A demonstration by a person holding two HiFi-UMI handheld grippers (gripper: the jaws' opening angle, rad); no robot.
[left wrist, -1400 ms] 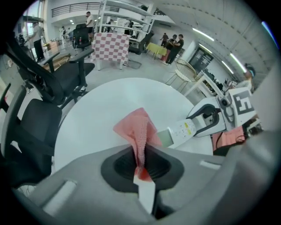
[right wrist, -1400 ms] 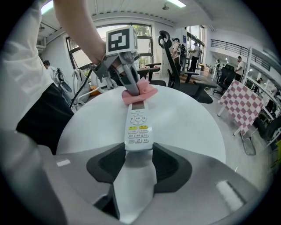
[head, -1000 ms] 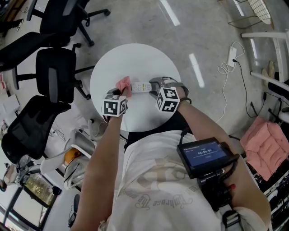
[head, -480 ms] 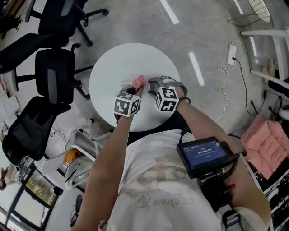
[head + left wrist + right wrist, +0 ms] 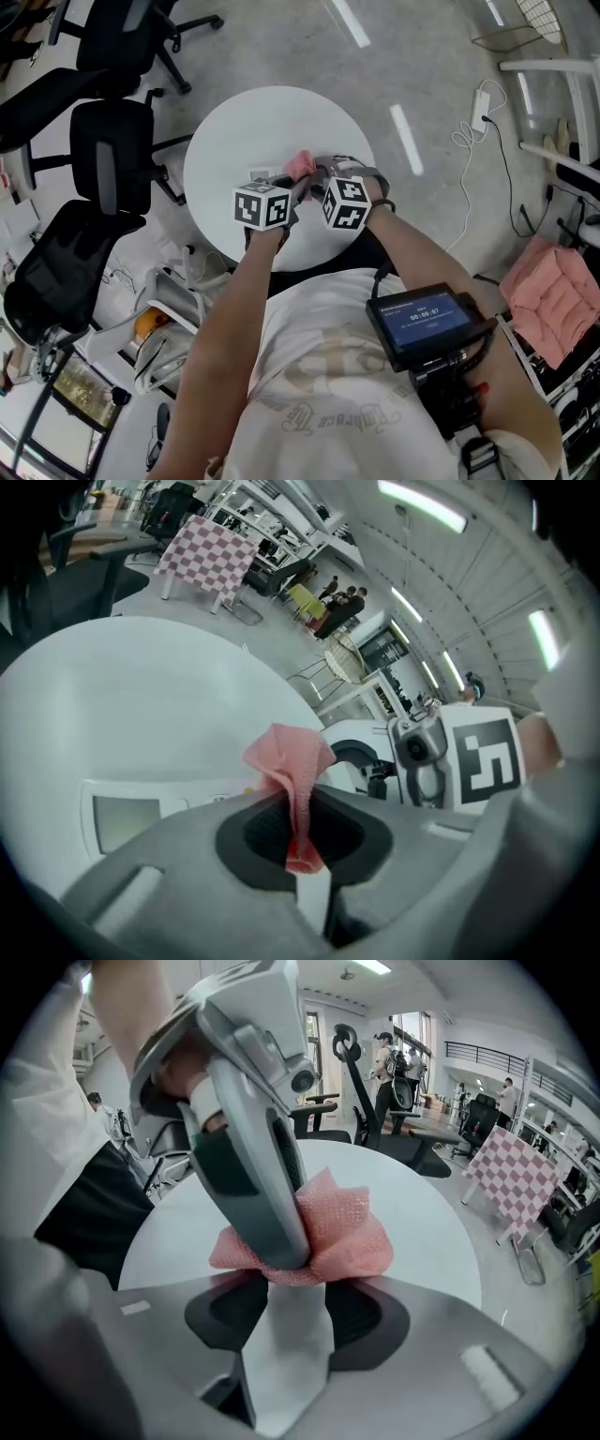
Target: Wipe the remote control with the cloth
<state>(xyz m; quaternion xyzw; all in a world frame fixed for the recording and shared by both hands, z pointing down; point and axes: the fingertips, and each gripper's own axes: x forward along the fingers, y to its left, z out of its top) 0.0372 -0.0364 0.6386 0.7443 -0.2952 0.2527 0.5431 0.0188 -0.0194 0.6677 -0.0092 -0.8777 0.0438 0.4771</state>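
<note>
A white remote control (image 5: 265, 175) lies on the round white table (image 5: 239, 122). My right gripper (image 5: 319, 174) is shut on its right end, and in the right gripper view the white remote (image 5: 286, 1335) sits between my right gripper's (image 5: 289, 1321) jaws. My left gripper (image 5: 297, 180) is shut on a pink cloth (image 5: 300, 164) and presses it onto the remote close to the right jaws. In the left gripper view the cloth (image 5: 292, 761) stands pinched in my left gripper (image 5: 298, 829), with the remote's screen end (image 5: 131, 813) at left. The cloth (image 5: 349, 1232) hides the remote's middle.
Black office chairs (image 5: 103, 150) stand left of the table. On the floor at right lie a charger with cable (image 5: 481, 117) and a pink cushion (image 5: 553, 300). A small screen device (image 5: 424, 321) hangs at the person's chest. People stand far off in the hall (image 5: 337, 607).
My left gripper has slid the pink cloth rightward along the remote, from its left part up to the right gripper. The right gripper has kept still.
</note>
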